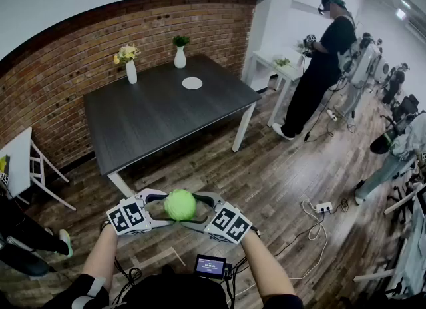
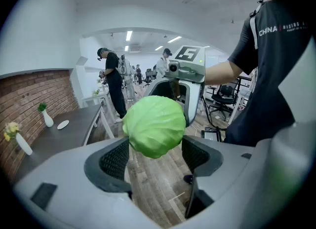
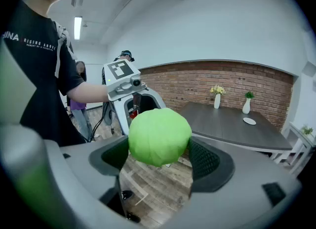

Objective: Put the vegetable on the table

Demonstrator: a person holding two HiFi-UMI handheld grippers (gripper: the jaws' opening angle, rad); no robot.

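Note:
A round green cabbage (image 1: pixel 180 204) hangs in the air over the wooden floor, in front of the person's chest. Both grippers hold it from opposite sides. My left gripper (image 1: pixel 162 205) comes in from the left, and its dark pads press the cabbage (image 2: pixel 154 126) on either side. My right gripper (image 1: pixel 200 207) comes in from the right, shut on the same cabbage (image 3: pixel 159 135). Each gripper view shows the other gripper behind the cabbage. The dark table (image 1: pixel 160 111) stands ahead by the brick wall, a step or two away.
On the table stand a vase of yellow flowers (image 1: pixel 131 71), a vase with a green plant (image 1: pixel 180 56) and a white plate (image 1: pixel 192 82). A person (image 1: pixel 323 61) stands at a white side table (image 1: pixel 283 71). A power strip (image 1: pixel 323 206) with cables lies on the floor at right.

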